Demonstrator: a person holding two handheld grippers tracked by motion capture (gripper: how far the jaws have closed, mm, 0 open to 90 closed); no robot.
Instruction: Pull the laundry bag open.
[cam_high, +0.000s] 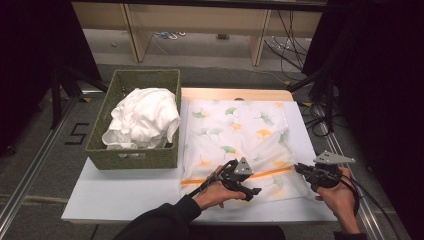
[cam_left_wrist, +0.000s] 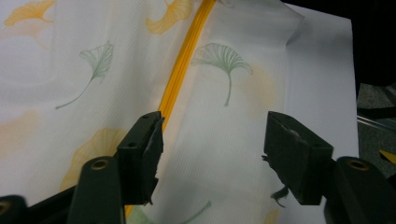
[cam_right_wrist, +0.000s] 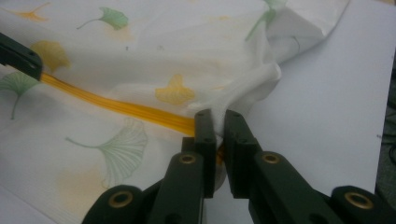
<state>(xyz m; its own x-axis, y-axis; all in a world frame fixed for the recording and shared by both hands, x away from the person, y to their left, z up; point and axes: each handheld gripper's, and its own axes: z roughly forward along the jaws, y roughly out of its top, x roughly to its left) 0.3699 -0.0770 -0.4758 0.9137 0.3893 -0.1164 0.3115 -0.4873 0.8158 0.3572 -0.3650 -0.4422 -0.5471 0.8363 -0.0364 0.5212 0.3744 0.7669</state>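
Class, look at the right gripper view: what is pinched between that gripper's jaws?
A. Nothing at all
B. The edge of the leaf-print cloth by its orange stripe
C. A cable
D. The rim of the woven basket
B: the right gripper has its jaws closed on a bunched edge of the leaf-print cloth, right where the orange stripe ends.

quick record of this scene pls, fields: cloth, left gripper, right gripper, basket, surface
cloth: white ginkgo-leaf pillowcase with an orange zip strip, spread flat
left gripper: left gripper open over the pillowcase beside the strip
right gripper: right gripper shut on the pillowcase edge at the strip's end
basket: green woven basket holding crumpled white cloth, left of the pillowcase
surface: white board
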